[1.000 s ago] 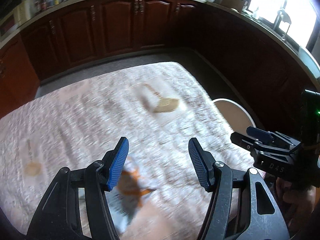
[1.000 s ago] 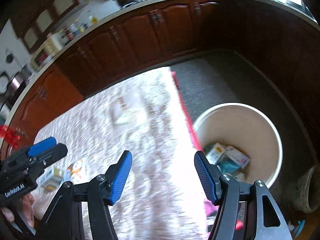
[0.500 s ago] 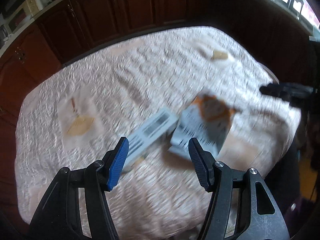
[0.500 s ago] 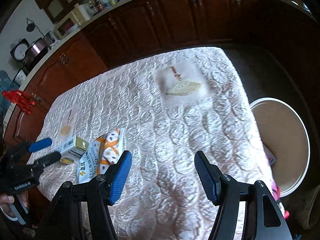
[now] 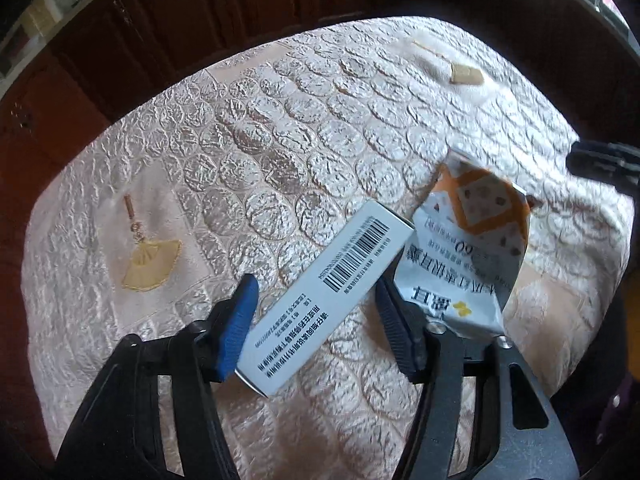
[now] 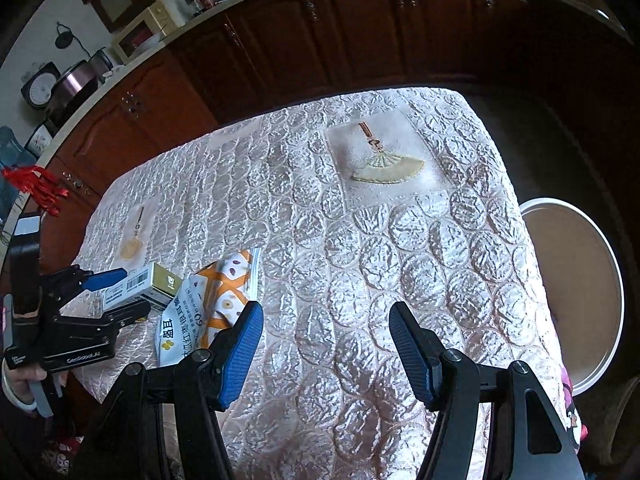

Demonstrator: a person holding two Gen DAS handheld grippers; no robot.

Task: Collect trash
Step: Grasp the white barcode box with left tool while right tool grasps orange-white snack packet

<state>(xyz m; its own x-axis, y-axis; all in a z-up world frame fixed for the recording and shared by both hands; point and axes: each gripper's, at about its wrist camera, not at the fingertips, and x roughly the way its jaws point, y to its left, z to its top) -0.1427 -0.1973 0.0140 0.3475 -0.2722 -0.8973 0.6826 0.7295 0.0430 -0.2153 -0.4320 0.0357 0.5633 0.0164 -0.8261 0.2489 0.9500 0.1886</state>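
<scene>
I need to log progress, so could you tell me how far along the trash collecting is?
Done: nothing visibly binned now; the inside of the bin beside the table is out of view. In hand: the left gripper, fingers just closing, straddles the white box without a clear grip. Left: that box and the orange-and-white wrapper, both on the tablecloth. The right gripper is open and empty.

On the tabletop (image 6: 400,260): one barcoded carton (image 5: 328,300), one orange-and-white snack wrapper (image 5: 468,248), and three embroidered fans. Beside it stands one round bin (image 6: 576,292). Two hand-held grippers.
</scene>
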